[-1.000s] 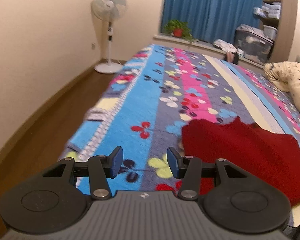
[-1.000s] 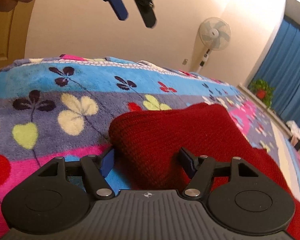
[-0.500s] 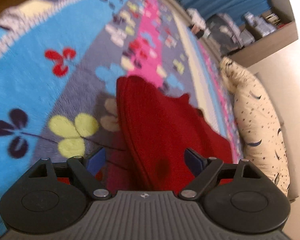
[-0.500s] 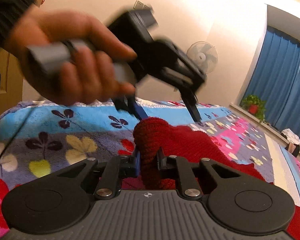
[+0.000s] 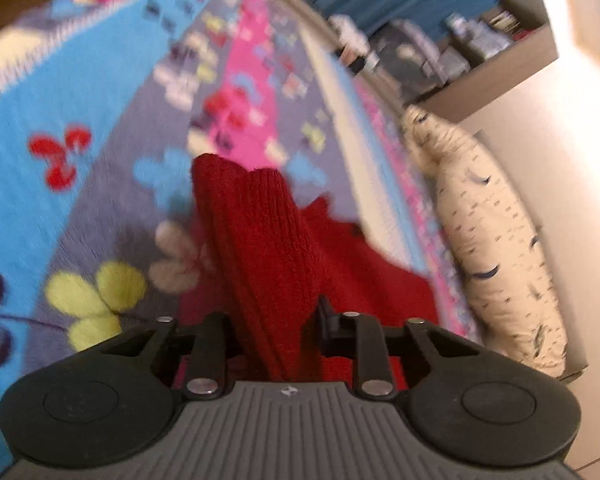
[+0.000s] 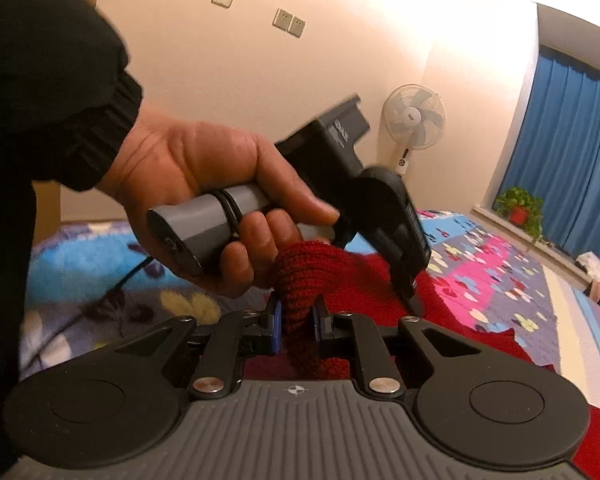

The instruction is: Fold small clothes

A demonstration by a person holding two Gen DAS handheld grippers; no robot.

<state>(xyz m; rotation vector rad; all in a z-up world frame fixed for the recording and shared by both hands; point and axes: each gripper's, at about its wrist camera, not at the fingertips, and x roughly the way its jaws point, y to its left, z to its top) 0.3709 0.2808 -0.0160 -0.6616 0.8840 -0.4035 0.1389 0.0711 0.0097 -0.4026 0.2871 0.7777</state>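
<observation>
A dark red knitted garment point(image 5: 268, 248) lies on the flowered bedspread point(image 5: 100, 200). My left gripper point(image 5: 274, 320) is shut on a raised fold of it, the knit bunched between the jaws. In the right wrist view my right gripper point(image 6: 296, 320) is shut on another bunched edge of the red garment point(image 6: 308, 276), lifted a little off the bed. The left gripper point(image 6: 410, 300) shows there too, held in a hand just beyond, with its tips down in the red cloth.
A cream patterned pillow point(image 5: 496, 248) lies along the bed's right side by the wall. A standing fan point(image 6: 414, 120), a potted plant point(image 6: 518, 208) and blue curtains point(image 6: 572, 152) stand beyond the bed. Shelves with boxes point(image 5: 440, 60) are at the far end.
My left gripper came down onto the garment and closed on a fold of it. My right gripper closed on its edge about half a second ago and still holds it, slightly raised.
</observation>
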